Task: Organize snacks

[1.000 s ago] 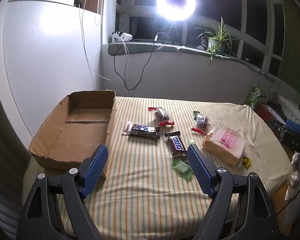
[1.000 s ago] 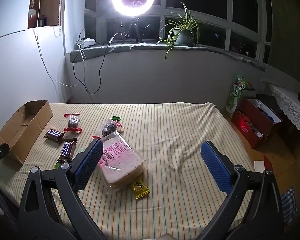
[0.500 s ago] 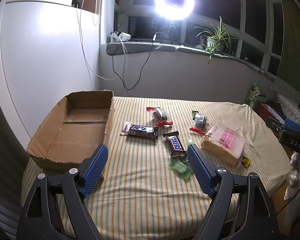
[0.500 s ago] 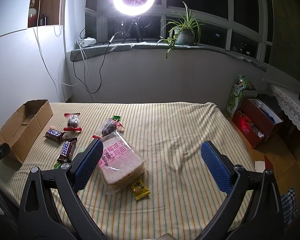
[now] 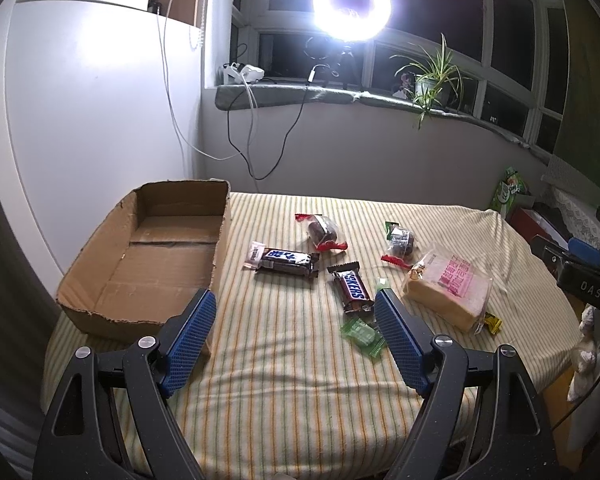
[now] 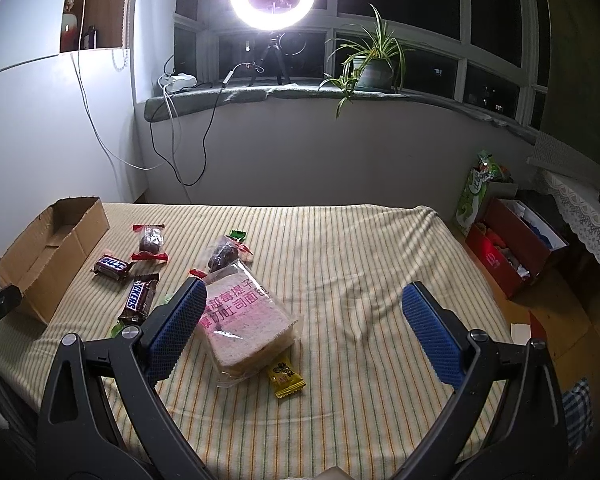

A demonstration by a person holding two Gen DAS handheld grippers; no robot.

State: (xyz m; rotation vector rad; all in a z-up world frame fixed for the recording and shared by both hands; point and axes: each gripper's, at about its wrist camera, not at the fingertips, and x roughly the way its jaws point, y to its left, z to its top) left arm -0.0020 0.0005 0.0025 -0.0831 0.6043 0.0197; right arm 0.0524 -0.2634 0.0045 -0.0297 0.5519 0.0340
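Note:
An open cardboard box (image 5: pixel 112 300) (image 6: pixel 28 280) sits at the left end of the striped table (image 5: pixel 284 360). To its right lie two Snickers bars (image 5: pixel 286 261) (image 5: pixel 352 286) (image 6: pixel 139 298), two dark wrapped cakes (image 5: pixel 322 230) (image 5: pixel 400 242), a bagged bread slice (image 5: pixel 448 290) (image 6: pixel 244 320), a green candy (image 5: pixel 362 334) and a yellow candy (image 6: pixel 286 378). My left gripper (image 5: pixel 294 316) hovers open above the near table edge, nothing between its fingers. My right gripper (image 6: pixel 302 314) is open too, its left finger beside the bread.
A white wall and dangling cables (image 5: pixel 236 128) stand behind the box. A ring light (image 5: pixel 352 0) and a potted plant (image 6: pixel 372 68) sit on the windowsill. Red boxes (image 6: pixel 516 248) and bags crowd the floor to the right of the table.
My left gripper has drifted slightly, so the box and snacks sit a little lower-left in its view. The right view is nearly the same. No snack has moved.

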